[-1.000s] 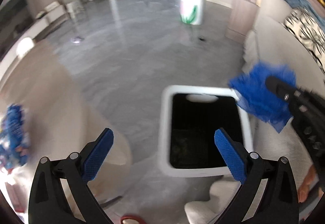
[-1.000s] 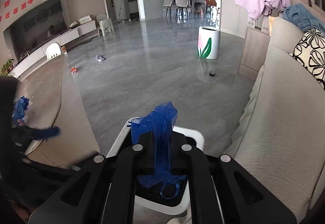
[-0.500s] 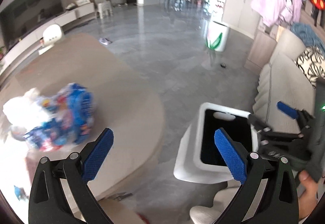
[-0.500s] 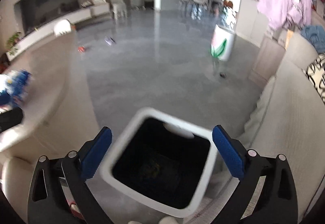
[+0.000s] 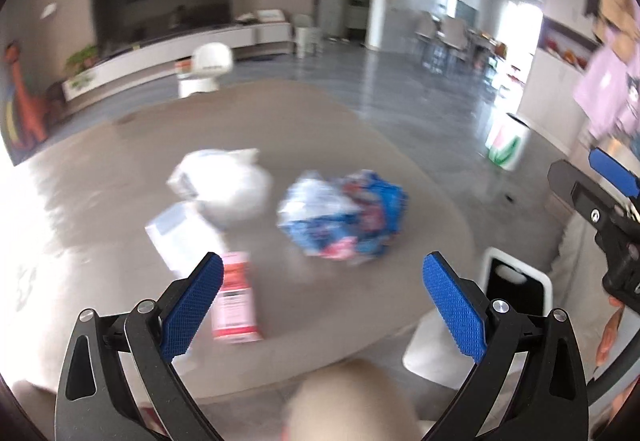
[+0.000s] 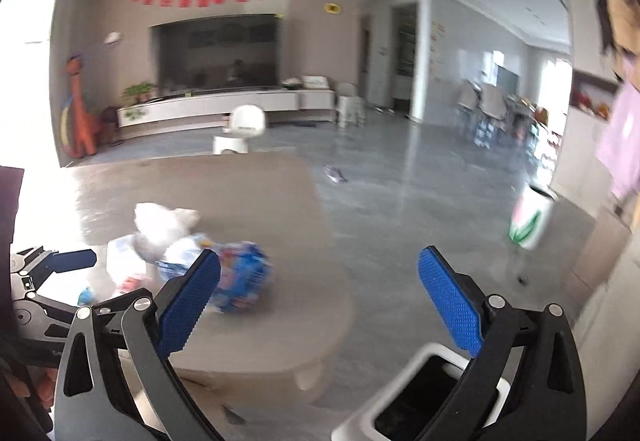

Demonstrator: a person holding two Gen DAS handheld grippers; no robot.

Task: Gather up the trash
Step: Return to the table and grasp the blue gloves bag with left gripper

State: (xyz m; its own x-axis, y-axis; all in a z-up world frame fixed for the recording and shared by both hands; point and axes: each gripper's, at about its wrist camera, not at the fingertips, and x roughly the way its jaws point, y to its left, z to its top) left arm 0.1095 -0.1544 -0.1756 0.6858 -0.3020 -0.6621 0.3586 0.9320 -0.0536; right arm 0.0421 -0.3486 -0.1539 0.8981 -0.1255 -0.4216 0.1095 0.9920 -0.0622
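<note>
trash on the beige bench (image 5: 120,169), seen blurred from the left wrist: a white bag (image 5: 224,183) toward the far side, a crumpled blue and red wrapper bundle (image 5: 344,217) just right of it, a white envelope (image 5: 180,233) in front of the bag, a pink and white packet (image 5: 236,301) nearest the camera, partly behind one blue pad. left gripper (image 5: 320,305) hovering over the near edge of the bench, jaws released and spread wide, nothing between them. white bin (image 5: 516,281) on the floor off the bench's right corner, dark inside. right gripper at the far right edge, held in a hand (image 5: 608,333). white pot with a green leaf print (image 5: 506,145) standing on the grey floor beyond.

from the right wrist: right gripper (image 6: 320,305) raised above the floor between bench (image 6: 240,185) and bin (image 6: 424,397), jaws released, wide apart, empty. bin low in the frame, its dark opening showing under the right pad. white bag (image 6: 160,221) and wrapper bundle (image 6: 244,277) lying close together on the bench, left of centre, bundle partly behind the left pad. left gripper (image 6: 52,269) at the far left edge, over the trash side of the bench. leaf-print pot (image 6: 530,219) well off to the right on the floor.
</note>
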